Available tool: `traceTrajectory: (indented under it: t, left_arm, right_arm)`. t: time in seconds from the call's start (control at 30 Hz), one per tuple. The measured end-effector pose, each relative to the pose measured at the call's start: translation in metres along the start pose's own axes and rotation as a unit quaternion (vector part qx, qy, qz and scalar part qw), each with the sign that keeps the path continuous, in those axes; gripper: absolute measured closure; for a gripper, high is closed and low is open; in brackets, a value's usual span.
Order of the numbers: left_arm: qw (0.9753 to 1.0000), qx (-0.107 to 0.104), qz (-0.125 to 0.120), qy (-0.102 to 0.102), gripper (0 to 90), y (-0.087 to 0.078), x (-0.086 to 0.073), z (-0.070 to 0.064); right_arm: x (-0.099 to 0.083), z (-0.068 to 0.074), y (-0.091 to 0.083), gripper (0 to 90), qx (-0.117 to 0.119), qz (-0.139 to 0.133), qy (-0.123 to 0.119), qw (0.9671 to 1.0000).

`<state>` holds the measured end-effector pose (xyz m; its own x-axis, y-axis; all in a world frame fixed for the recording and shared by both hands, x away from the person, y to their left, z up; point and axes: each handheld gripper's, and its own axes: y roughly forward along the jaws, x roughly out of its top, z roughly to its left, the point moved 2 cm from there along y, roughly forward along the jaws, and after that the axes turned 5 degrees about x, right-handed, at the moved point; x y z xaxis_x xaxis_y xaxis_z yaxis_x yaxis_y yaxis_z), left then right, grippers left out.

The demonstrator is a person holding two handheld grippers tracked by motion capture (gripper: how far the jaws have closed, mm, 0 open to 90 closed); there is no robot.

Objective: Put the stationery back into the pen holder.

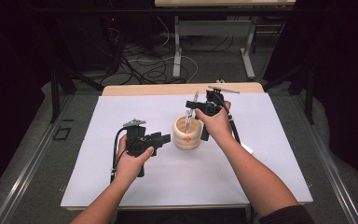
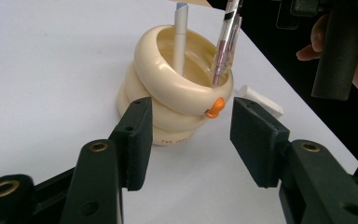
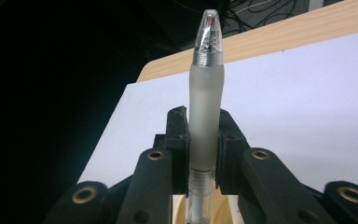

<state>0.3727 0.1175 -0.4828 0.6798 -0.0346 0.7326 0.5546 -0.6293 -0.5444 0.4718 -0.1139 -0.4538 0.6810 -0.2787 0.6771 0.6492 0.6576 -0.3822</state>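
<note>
A cream ringed pen holder (image 1: 188,134) with a small orange beak (image 2: 214,108) stands mid-table on the white sheet. A white-and-blue pen (image 2: 181,42) stands inside it. My right gripper (image 1: 192,107) hovers over the holder, shut on a clear frosted pen (image 3: 206,93) whose lower end dips into the holder (image 2: 168,88) beside the other pen. The clear pen (image 2: 225,44) leans against the holder's rim. My left gripper (image 1: 166,138) is open just left of the holder, its jaws flanking the holder's near side (image 2: 191,135) without touching it.
A small white block (image 2: 262,101) lies on the sheet to the right of the holder, near the right forearm (image 1: 247,148). The white sheet (image 1: 121,186) covers a wooden table (image 1: 168,88). Cables and table legs sit on the floor beyond.
</note>
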Motion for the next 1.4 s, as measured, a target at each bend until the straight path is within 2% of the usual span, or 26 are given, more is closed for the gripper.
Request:
traceTrajectory:
  t: [0.07,0.13,0.2,0.23,0.27,0.3,0.4,0.57,0.77,0.87,1.0,1.03,1.17,1.27,1.4]
  left_arm:
    - [1.0,0.001,-0.004,-0.003,47.6,0.0,-0.001,0.001]
    - [1.0,0.002,-0.003,-0.002,46.8,0.0,-0.001,0.003]
    - [1.0,0.003,-0.008,-0.004,45.3,0.0,0.0,0.003]
    - [0.9999,0.008,-0.011,-0.004,43.9,0.0,0.0,0.004]
    - [1.0,0.005,-0.005,-0.003,42.7,-0.001,0.0,0.004]
    - [0.9999,0.008,-0.014,0.0,42.0,0.0,0.0,0.005]
    - [0.9998,0.011,-0.018,-0.001,38.7,-0.001,0.001,0.007]
    - [0.9996,0.015,-0.023,0.0,34.4,0.0,0.002,0.01]
    - [0.9995,0.02,-0.026,0.001,31.4,0.0,0.002,0.012]
    - [0.9993,0.019,-0.031,0.001,29.7,0.0,0.002,0.012]
    - [0.9993,0.02,-0.033,0.003,28.4,0.0,0.002,0.013]
    - [0.9992,0.02,-0.033,0.005,28.3,0.0,0.002,0.013]
    - [0.9992,0.022,-0.033,0.003,28.3,0.0,0.003,0.013]
    - [0.9991,0.022,-0.035,0.0,28.3,-0.001,0.003,0.014]
    - [0.9992,0.023,-0.032,0.0,28.3,-0.001,0.004,0.015]
  right_arm:
    - [0.002,-0.001,0.001,79.0,-0.005,-0.001,-0.011,0.9999]
    - [0.003,-0.002,0.003,79.0,-0.009,-0.01,-0.01,0.9999]
    - [0.003,-0.005,0.003,79.0,-0.014,-0.002,-0.017,0.9998]
    - [0.003,-0.005,0.004,79.0,-0.017,-0.008,-0.013,0.9997]
    - [0.003,-0.006,0.004,78.9,-0.02,-0.002,-0.017,0.9997]
    - [0.003,-0.006,0.005,78.9,-0.021,-0.005,-0.019,0.9996]
    - [0.002,-0.006,0.007,78.9,-0.027,-0.004,-0.028,0.9992]
    - [-0.001,-0.008,0.011,78.9,-0.039,0.003,-0.05,0.998]
    - [-0.009,-0.011,0.017,78.9,-0.057,0.013,-0.081,0.995]
    - [-0.012,-0.01,0.017,78.9,-0.059,0.023,-0.084,0.9944]
    - [-0.014,-0.009,0.018,78.9,-0.062,0.025,-0.101,0.9926]
    - [-0.015,-0.008,0.018,78.8,-0.061,0.028,-0.095,0.9932]
    - [-0.016,-0.008,0.018,78.4,-0.063,0.036,-0.1,0.9924]
    - [-0.017,-0.009,0.017,73.3,-0.064,0.046,-0.101,0.9918]
    - [-0.016,-0.01,0.016,63.9,-0.061,0.045,-0.105,0.9917]
